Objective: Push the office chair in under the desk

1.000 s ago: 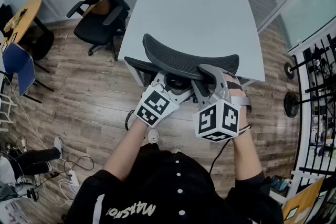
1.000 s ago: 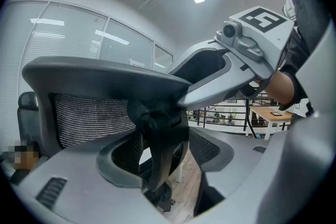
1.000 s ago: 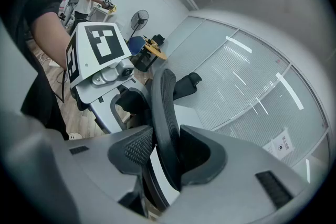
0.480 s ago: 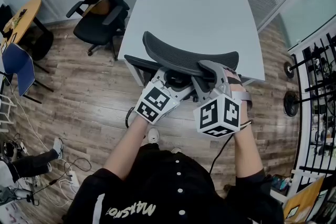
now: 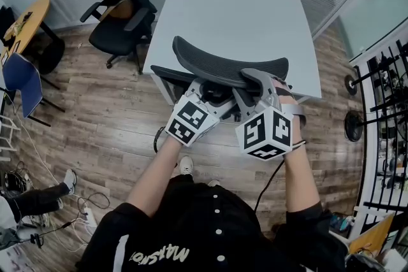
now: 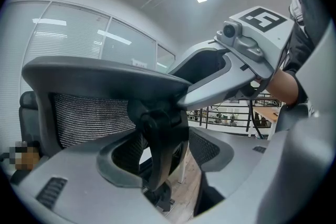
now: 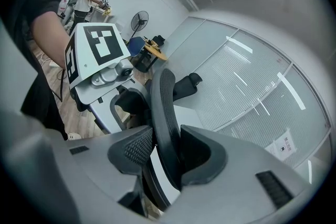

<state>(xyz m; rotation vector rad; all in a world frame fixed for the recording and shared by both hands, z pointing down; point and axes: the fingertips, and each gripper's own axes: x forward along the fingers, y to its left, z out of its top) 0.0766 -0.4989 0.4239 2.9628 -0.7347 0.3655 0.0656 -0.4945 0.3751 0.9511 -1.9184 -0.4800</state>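
My right claw [image 7: 165, 152] is clamped on the office chair [image 5: 223, 67] at the top rim of its back. My left claw [image 6: 163, 149] stands wide around the black stem behind that back, its pads not clearly pressing. The chair's back sits at the near edge of the desk [image 5: 236, 9], with the seat hidden beneath. I judge the push nearly finished: perhaps a last nudge, then letting go.
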